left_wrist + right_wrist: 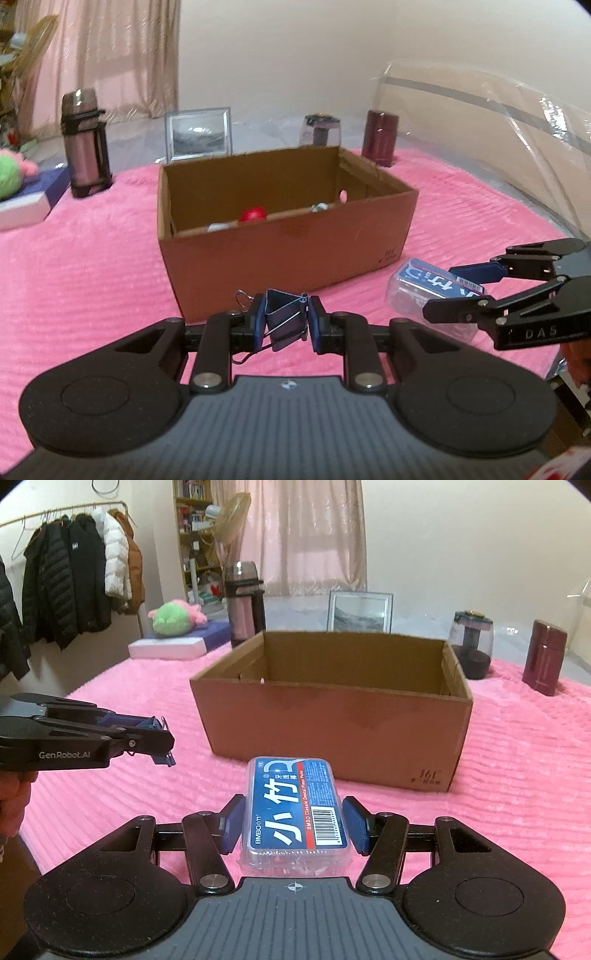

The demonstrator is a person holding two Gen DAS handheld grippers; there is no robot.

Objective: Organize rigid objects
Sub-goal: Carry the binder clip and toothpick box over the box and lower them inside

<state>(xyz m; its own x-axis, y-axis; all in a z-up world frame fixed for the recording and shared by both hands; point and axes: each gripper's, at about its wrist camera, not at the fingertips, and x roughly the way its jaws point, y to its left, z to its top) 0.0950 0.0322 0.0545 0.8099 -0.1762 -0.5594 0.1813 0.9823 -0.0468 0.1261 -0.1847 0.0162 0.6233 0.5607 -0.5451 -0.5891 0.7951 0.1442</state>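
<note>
An open cardboard box (288, 236) (332, 720) stands on the pink blanket, with a red ball (252, 214) and other small items inside. My left gripper (286, 323) is shut on a dark blue binder clip (286, 317), held above the blanket just in front of the box. My right gripper (295, 821) is shut on a clear floss-pick box (295, 812) with a blue label, lifted off the blanket short of the cardboard box. In the left wrist view the right gripper (448, 291) and floss-pick box (432, 291) show at the right. The left gripper (162, 738) shows at the left of the right wrist view.
Behind the box stand a pink-and-black thermos (85, 147), a picture frame (199, 133), a glass jar (320, 130) and a maroon container (380, 137). A plush toy (175, 617) lies on a flat white-and-blue box (177, 646) at far left. Coats hang on a rack (74, 572).
</note>
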